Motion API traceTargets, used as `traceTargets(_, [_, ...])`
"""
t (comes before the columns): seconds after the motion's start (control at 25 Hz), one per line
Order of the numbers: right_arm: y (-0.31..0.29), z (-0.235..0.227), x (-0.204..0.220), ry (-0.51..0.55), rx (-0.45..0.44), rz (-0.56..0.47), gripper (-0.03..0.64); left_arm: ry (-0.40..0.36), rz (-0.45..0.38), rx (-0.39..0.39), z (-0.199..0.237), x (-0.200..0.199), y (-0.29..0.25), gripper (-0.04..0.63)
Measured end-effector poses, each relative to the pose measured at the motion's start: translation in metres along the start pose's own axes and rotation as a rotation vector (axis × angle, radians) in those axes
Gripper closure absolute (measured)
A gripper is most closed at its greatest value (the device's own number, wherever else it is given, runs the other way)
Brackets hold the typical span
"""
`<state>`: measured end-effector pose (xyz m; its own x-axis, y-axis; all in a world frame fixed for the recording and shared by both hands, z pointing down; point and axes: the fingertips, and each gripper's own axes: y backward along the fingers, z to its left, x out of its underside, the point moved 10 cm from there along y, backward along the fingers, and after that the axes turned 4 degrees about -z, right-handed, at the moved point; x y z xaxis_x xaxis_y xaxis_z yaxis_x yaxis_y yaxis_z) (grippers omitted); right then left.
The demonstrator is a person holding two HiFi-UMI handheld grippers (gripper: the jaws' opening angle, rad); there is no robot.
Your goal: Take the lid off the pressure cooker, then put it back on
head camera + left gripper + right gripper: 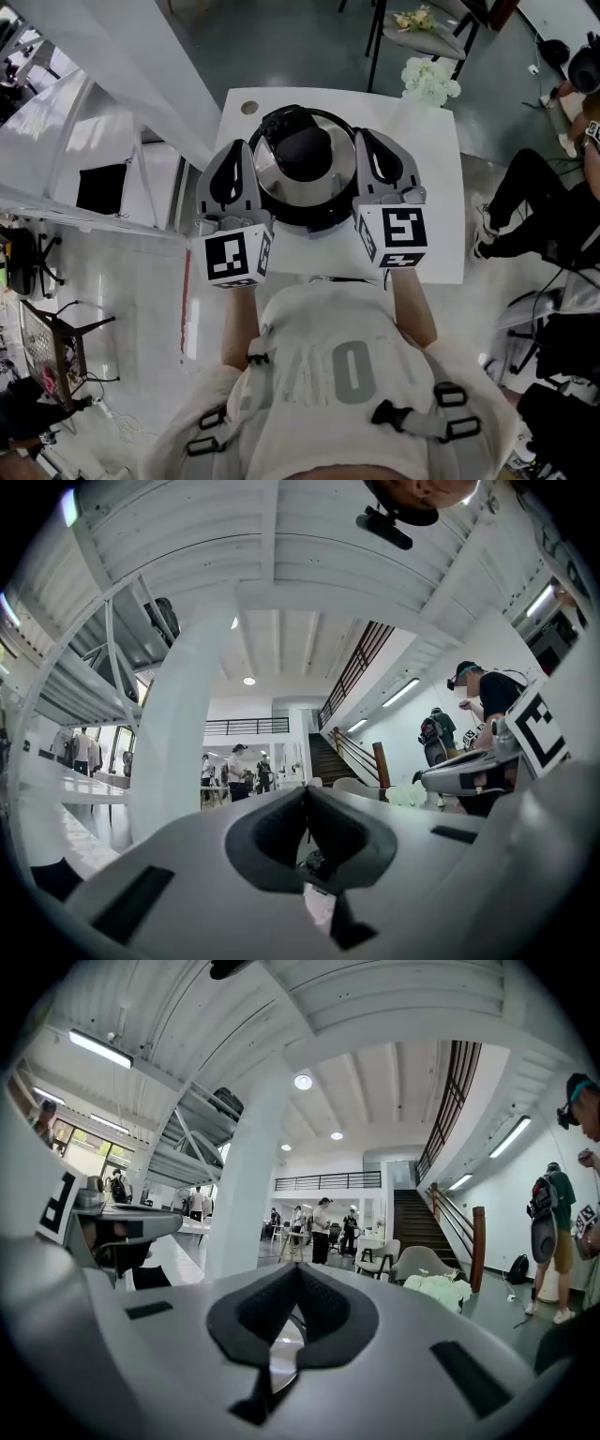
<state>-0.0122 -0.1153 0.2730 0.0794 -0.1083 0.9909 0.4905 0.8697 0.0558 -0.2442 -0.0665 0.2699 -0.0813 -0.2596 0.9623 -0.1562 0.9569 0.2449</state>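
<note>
The pressure cooker (302,202) stands in the middle of a white table (433,192). Its shiny steel lid (272,169) with a black handle block (302,150) sits on the pot. My left gripper (240,146) lies along the cooker's left side and my right gripper (362,136) along its right side. Both point away from me. In the left gripper view the left gripper's (305,789) jaw tips meet with nothing between them. The right gripper's (298,1267) tips also meet, and a sliver of the lid (281,1346) shows below them.
A round hole (248,108) is in the table's far left corner. A bunch of white flowers (429,80) and a chair (422,37) stand beyond the table. A seated person's legs (525,206) are to the right. A white sloping beam (112,66) runs along the left.
</note>
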Motion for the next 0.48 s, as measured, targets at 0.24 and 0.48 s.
traceTargets(0.24, [-0.004,-0.003,0.001,0.004,-0.008,0.011,0.607,-0.001,0.008,0.001,0.001,0.001,-0.005,0.577])
traceTargets(0.48, [-0.009,-0.006,0.005,0.009,-0.015,0.021,0.607,0.003,0.021,0.004,0.003,0.006,-0.012,0.577])
